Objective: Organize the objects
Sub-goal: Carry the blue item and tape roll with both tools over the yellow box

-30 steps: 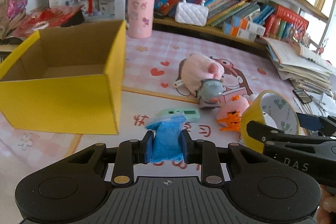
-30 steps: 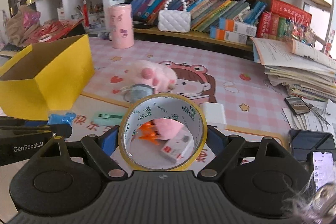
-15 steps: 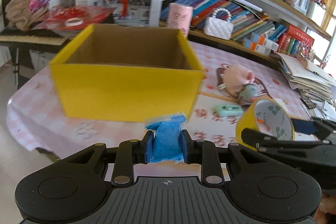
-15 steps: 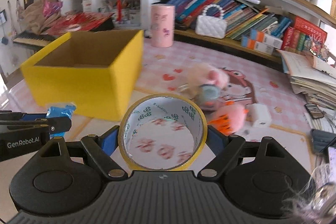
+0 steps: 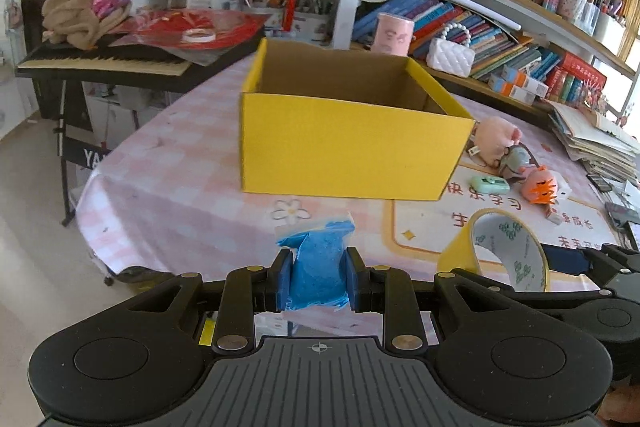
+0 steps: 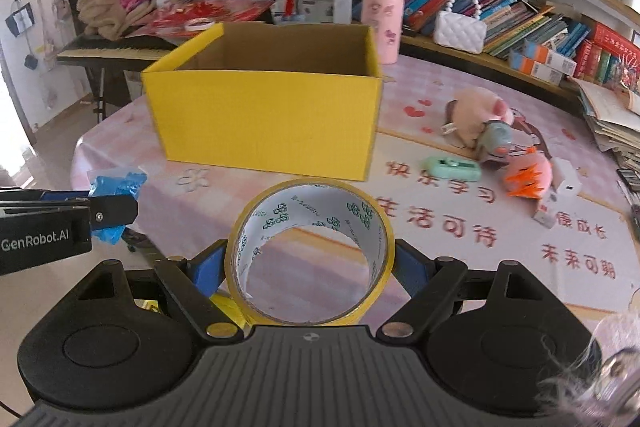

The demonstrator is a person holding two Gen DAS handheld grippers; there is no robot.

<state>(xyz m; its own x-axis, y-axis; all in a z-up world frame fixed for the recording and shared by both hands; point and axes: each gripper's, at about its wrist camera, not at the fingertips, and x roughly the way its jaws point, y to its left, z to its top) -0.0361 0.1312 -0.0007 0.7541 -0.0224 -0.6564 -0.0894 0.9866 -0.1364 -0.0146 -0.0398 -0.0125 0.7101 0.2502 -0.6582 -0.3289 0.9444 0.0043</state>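
- Left gripper [image 5: 318, 277]: fingers clamped on blue bag [image 5: 318, 267], lower centre.
- Right gripper [image 6: 310, 265]: fingers clamped on yellow tape roll [image 6: 310, 251].
- Yellow box [image 6: 264, 119]: on counter [image 6: 460, 239]; its open top is clearest in the right wrist view.

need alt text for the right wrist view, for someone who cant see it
The right gripper holds a roll of yellow tape upright in its jaws, facing an open yellow box on a pink table. At left, the left gripper clamps a blue packet; small toys lie to the right.
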